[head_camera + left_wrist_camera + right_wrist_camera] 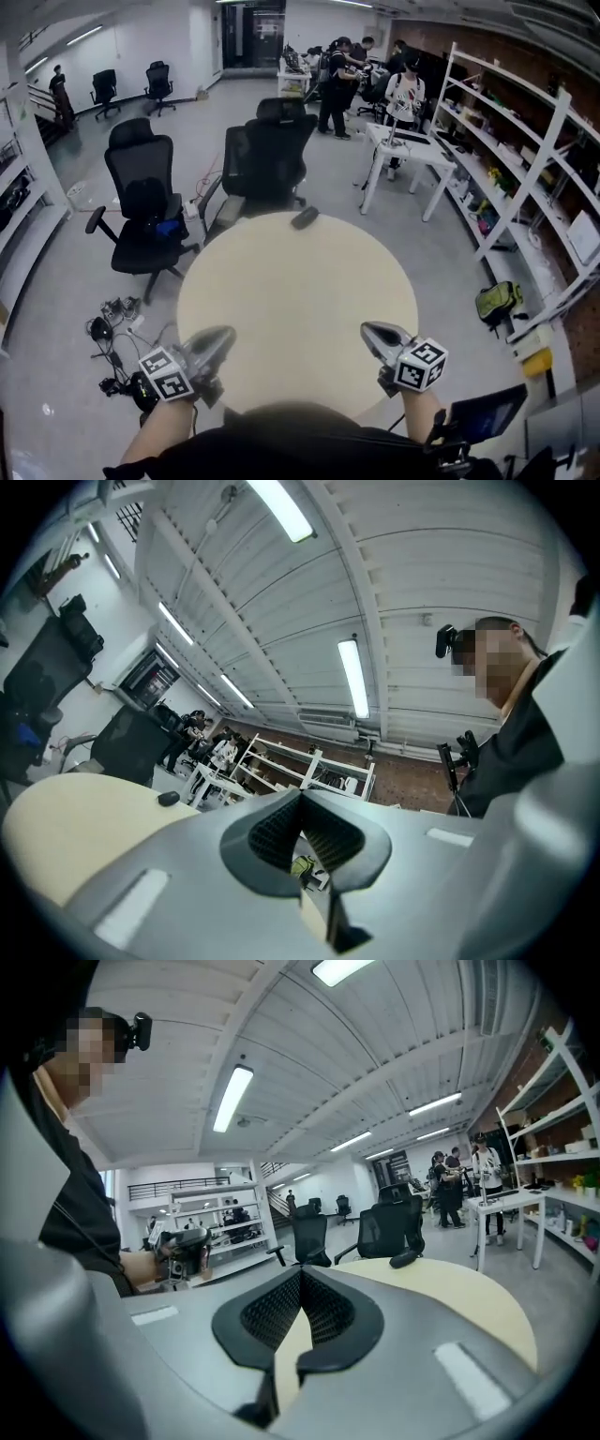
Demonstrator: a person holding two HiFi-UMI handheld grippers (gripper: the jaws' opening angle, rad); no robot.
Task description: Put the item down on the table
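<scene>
A small dark item lies on the far edge of the round beige table, with neither gripper near it. My left gripper hovers over the table's near left edge, jaws shut and empty. At the near right edge my right gripper is the same, tips together with nothing held. In the left gripper view the shut gripper points slightly upward, with the item far off. The right gripper view shows its closed gripper, the item across the table, and the left gripper at the left.
Black office chairs stand behind the table. A white desk and long shelving run along the right, with several people at the back. Cables lie on the floor at left, a green backpack at right.
</scene>
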